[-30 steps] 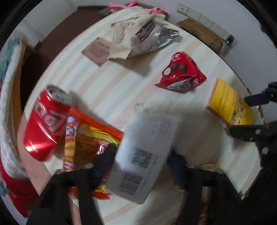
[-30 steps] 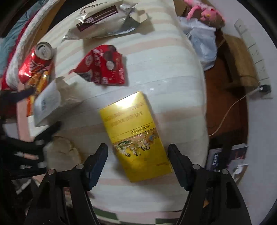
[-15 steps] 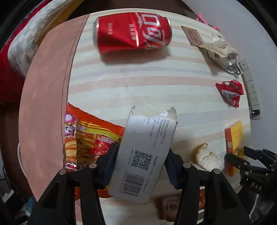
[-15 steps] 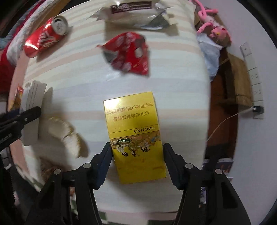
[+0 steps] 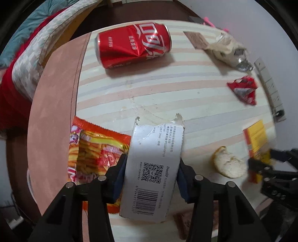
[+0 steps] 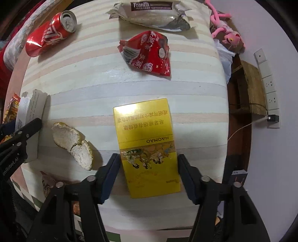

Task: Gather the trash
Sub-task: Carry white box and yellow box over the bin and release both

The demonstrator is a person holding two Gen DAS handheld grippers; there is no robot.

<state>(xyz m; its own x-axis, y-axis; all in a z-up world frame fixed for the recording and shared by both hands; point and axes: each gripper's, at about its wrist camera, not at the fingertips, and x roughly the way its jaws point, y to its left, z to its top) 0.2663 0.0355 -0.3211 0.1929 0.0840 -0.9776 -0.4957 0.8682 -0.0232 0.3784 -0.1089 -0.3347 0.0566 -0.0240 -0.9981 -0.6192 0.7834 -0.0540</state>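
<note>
Left gripper (image 5: 151, 178): its fingers (image 5: 119, 176) had just been closing and pressed both long sides of the white carton (image 5: 152, 167), grasping it.
White carton: barcode end nearest the camera, torn end pointing away over the striped tabletop (image 5: 149, 93).
Right gripper (image 6: 147, 176): its fingers (image 6: 109, 175) straddled the near end of the yellow box (image 6: 147, 141); the left finger looked to be touching its edge, a sliver of gap showed at the right one, so I could not tell whether the grip was made.
Yellow box: flat on the tabletop, between the right fingers, extending away from them.
Chip bag (image 5: 93, 154): orange, just left of the left fingers, partly under the carton.
Peel (image 6: 72, 143): just left of the right fingers, between the two grippers.
Red wrapper (image 6: 147, 54): beyond the yellow box, well apart from it.
Red can (image 5: 134, 46): dented, on its side, far beyond the left fingers.
Franzzi bag (image 6: 152, 13): farthest from the right fingers, at the tabletop's far edge.
</note>
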